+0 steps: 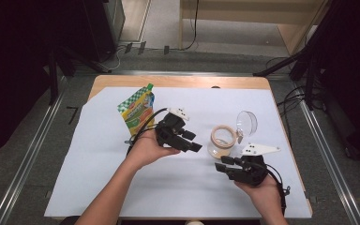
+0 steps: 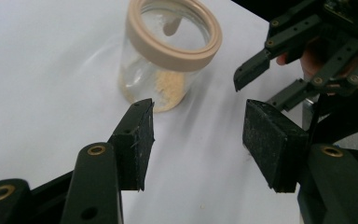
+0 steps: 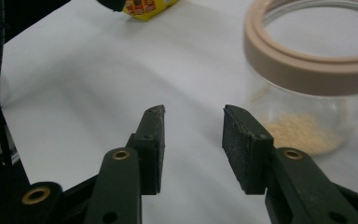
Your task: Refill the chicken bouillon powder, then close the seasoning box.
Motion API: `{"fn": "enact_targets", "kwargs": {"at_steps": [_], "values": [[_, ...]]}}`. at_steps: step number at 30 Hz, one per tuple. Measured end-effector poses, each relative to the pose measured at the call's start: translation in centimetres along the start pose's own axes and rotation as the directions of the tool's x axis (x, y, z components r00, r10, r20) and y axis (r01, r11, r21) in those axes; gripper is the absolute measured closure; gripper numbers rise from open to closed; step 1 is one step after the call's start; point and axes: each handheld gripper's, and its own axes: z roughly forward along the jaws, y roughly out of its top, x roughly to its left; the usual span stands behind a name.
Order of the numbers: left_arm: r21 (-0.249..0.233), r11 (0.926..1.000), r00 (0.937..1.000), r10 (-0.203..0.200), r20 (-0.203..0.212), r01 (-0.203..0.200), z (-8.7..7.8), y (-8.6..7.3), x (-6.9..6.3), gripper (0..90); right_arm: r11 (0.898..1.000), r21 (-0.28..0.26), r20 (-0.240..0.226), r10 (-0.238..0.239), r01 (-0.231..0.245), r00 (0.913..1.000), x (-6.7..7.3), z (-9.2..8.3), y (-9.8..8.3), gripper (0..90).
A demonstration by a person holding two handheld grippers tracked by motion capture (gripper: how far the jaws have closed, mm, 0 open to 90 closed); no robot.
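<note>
A clear jar [image 1: 222, 140] with a beige rim stands open on the white sheet, a little pale powder in its bottom [image 2: 170, 88]. Its clear domed lid [image 1: 246, 123] hangs back at the far right side. My left gripper [image 1: 196, 142] is just left of the jar, level and pointing right, open with nothing between its pads [image 2: 198, 126]. My right gripper [image 1: 222, 167] sits in front of the jar, pointing left, open and empty [image 3: 193, 135]. The jar [image 3: 307, 74] looms close at its right. The right gripper [image 2: 270, 79] also appears beyond the left jaws.
A yellow pouch [image 1: 138, 111] with a green checked top and green cap lies at the back left of the white sheet [image 1: 122, 187]; its corner [image 3: 149, 7] shows past the right jaws. The wooden table edge [image 1: 178, 82] runs along the back.
</note>
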Motion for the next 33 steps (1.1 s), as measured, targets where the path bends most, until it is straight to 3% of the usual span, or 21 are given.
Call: {"fn": "enact_targets", "kwargs": {"at_steps": [6,9,14,18,29,33], "values": [[-0.019,0.9992,0.9991,-0.036,-0.024,0.036,-1.5,-1.4,0.1,44.2,0.997,0.017,-0.024,-0.070,0.071,0.9972,0.8,1.1,0.1,59.1],[-0.026,0.9983,0.9979,-0.052,-0.039,0.051,-1.9,-2.0,0.2,39.5,0.996,0.022,-0.034,-0.083,0.084,0.9960,1.0,1.5,0.3,59.0],[-0.035,0.9964,0.9964,-0.079,-0.033,0.078,-3.2,-3.0,0.2,42.2,0.994,0.040,-0.046,-0.100,0.102,0.9939,1.4,2.1,0.4,58.4],[-0.034,0.9948,0.9931,-0.098,-0.064,0.096,-4.4,-3.8,0.5,43.5,0.993,0.053,-0.055,-0.105,0.107,0.9930,1.7,2.6,0.5,57.6],[-0.074,0.9832,0.9730,-0.176,-0.149,0.167,-7.7,-6.8,1.4,43.5,0.989,0.076,-0.078,-0.122,0.128,0.9895,2.3,3.4,0.5,56.2],[-0.076,0.9791,0.9625,-0.200,-0.184,0.189,-8.9,-7.8,1.9,44.7,0.988,0.081,-0.076,-0.126,0.132,0.9891,2.4,3.5,0.4,55.8]]}}
